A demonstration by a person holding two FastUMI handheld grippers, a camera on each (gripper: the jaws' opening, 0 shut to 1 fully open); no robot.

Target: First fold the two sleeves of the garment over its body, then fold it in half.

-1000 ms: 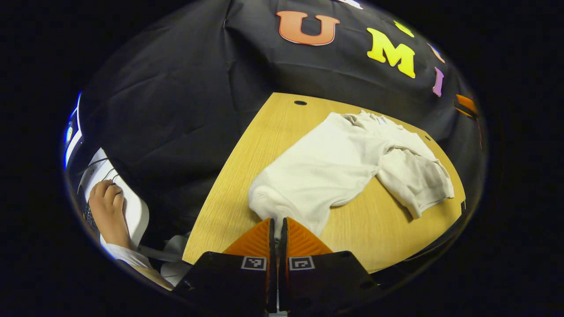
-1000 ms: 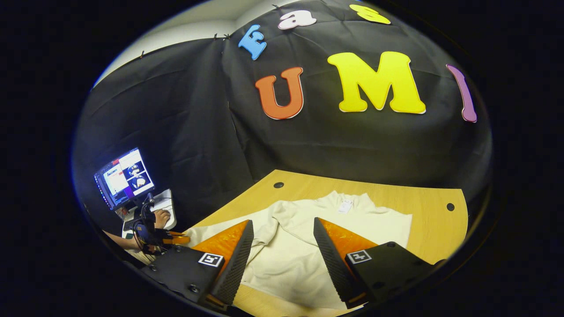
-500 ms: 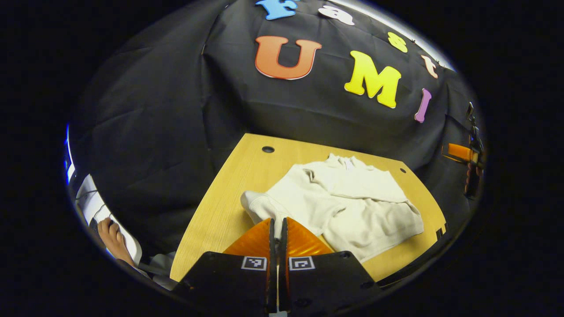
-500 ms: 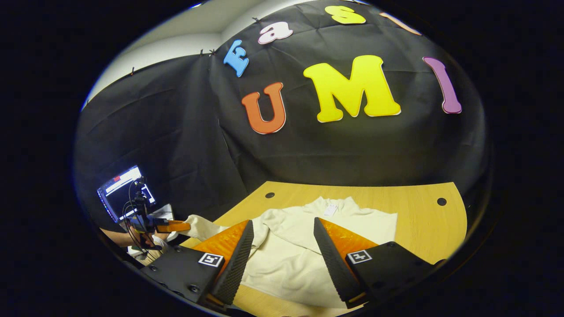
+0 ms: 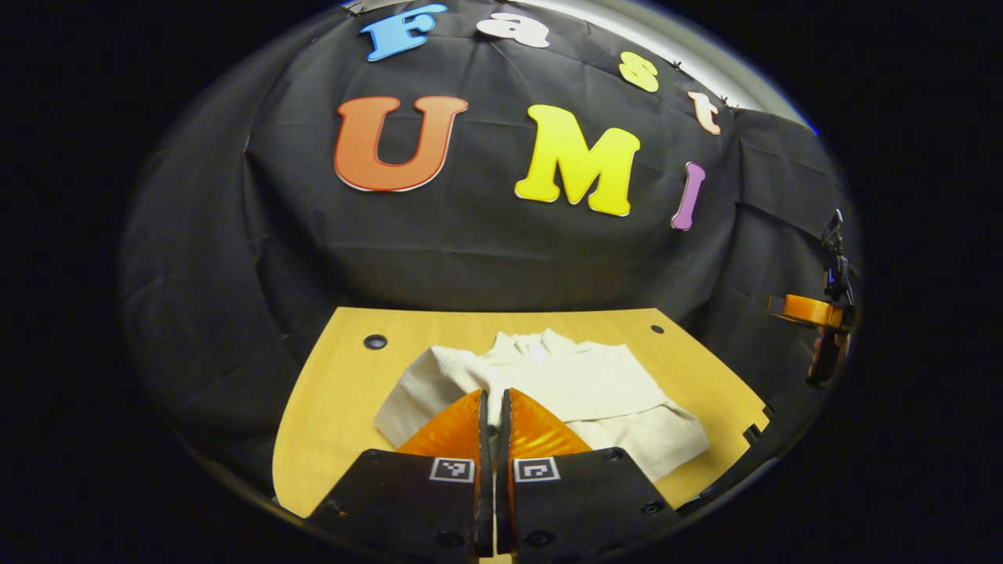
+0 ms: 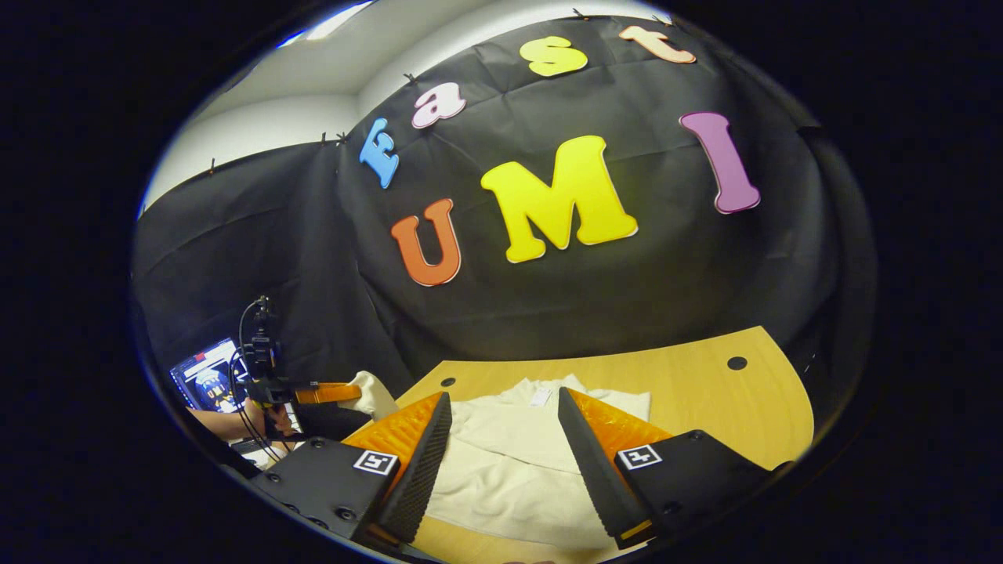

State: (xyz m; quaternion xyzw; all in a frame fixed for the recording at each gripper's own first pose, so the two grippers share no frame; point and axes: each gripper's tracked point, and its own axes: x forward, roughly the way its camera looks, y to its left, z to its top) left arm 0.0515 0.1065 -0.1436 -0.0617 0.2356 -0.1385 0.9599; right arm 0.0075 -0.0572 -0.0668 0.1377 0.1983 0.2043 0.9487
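Wooden table (image 5: 337,392) (round holes); lit monitor (image 6: 205,384) far left

Cream garment (image 5: 584,380) lies on the wooden table (image 5: 337,407), collar toward the far wall with a small label at the neck. One sleeve (image 5: 654,439) lies folded across the lower body. The other sleeve (image 6: 368,392) is lifted clear of the table, cuff off its edge.

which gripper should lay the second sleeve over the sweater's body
Left. The left gripper is already shut on the sleeve, lifted at the garment's side. The right gripper is open, above the body.
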